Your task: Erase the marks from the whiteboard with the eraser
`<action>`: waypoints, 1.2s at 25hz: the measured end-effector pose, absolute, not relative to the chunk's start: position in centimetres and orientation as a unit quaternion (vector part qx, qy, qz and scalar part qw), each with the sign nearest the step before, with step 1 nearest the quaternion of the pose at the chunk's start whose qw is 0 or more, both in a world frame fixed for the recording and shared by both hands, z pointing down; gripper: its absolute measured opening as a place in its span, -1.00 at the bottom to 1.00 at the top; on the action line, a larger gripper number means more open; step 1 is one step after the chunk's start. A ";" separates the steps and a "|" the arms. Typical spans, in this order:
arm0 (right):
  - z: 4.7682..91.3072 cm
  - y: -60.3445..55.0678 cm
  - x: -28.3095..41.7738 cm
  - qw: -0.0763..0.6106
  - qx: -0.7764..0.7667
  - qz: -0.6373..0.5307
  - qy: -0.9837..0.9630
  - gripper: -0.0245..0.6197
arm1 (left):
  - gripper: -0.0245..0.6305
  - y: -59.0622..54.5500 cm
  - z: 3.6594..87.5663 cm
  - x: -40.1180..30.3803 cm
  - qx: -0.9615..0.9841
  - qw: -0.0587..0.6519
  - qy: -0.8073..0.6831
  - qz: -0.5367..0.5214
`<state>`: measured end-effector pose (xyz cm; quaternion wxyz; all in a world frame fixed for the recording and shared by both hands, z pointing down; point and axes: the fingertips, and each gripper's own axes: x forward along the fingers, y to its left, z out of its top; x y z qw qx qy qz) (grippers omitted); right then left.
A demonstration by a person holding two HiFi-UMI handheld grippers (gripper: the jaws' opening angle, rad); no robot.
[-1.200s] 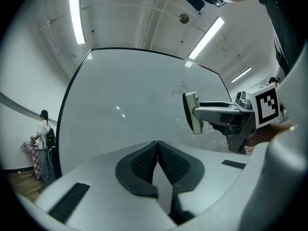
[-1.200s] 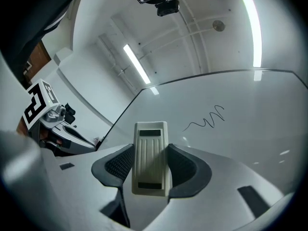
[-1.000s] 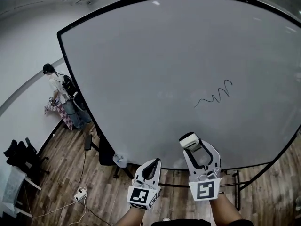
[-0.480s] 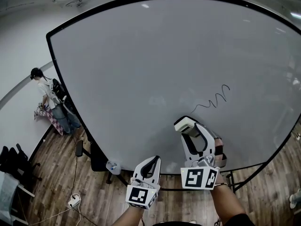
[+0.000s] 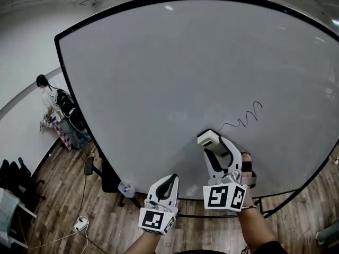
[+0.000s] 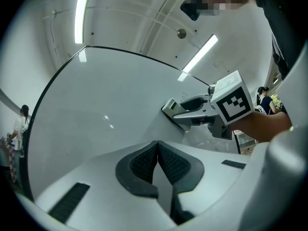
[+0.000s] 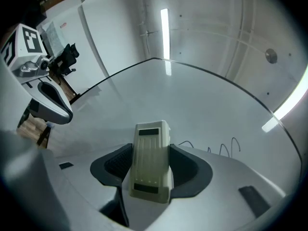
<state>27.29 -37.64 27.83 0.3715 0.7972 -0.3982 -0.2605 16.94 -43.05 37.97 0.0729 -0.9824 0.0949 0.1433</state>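
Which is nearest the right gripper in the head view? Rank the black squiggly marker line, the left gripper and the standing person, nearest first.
1. Black squiggly marker line, just up-right of the right gripper holding the cream eraser.
2. Left gripper, lower left.
3. Standing person, far left beyond the whiteboard edge.

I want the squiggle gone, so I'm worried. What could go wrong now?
1. The eraser sits low and left of the squiggle, so a short swipe might miss the tall loop at its far end.
2. The right hand-held gripper pinches the eraser only by its sides, with much of it sticking out. Pressing on the whiteboard might tilt it or make it slip.
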 end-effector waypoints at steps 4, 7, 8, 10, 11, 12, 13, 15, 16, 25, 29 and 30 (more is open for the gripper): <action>28.0 -38.0 27.4 0.386 0.790 -0.265 -0.395 -0.11 | -0.86 -43.1 37.4 17.3 -0.981 0.075 0.101 0.150; 27.8 -37.7 27.2 0.380 0.789 -0.269 -0.401 -0.11 | -0.86 -42.8 37.2 17.5 -0.980 0.072 0.104 0.151; 27.7 -37.6 27.3 0.377 0.789 -0.270 -0.403 -0.12 | -0.86 -42.6 37.2 17.6 -0.980 0.073 0.104 0.150; 27.7 -37.6 27.3 0.374 0.788 -0.269 -0.409 -0.12 | -0.86 -42.4 37.3 17.9 -0.981 0.073 0.104 0.148; 27.7 -37.7 27.3 0.372 0.787 -0.268 -0.413 -0.12 | -0.86 -42.3 37.4 17.9 -0.981 0.073 0.104 0.148; 27.6 -37.7 27.3 0.370 0.787 -0.266 -0.416 -0.12 | -0.86 -42.3 37.5 18.0 -0.981 0.073 0.104 0.147; 27.5 -37.7 27.3 0.367 0.788 -0.265 -0.418 -0.12 | -0.86 -42.2 37.5 18.0 -0.981 0.074 0.103 0.147; 27.1 -37.5 27.5 0.363 0.790 -0.263 -0.419 -0.13 | -0.86 -41.8 37.5 18.3 -0.982 0.074 0.098 0.145; 26.8 -37.4 27.7 0.361 0.791 -0.260 -0.421 -0.13 | -0.86 -41.6 37.4 18.4 -0.982 0.072 0.093 0.145; 24.4 -36.2 28.5 0.343 0.799 -0.257 -0.422 -0.13 | -0.86 -40.5 38.1 18.3 -0.982 0.078 0.095 0.140; 23.3 -35.4 29.2 0.339 0.801 -0.250 -0.426 -0.13 | -0.86 -40.5 37.9 18.3 -0.981 0.082 0.098 0.143; 23.2 -35.2 29.5 0.339 0.800 -0.249 -0.428 -0.13 | -0.86 -40.6 38.0 18.3 -0.981 0.082 0.100 0.144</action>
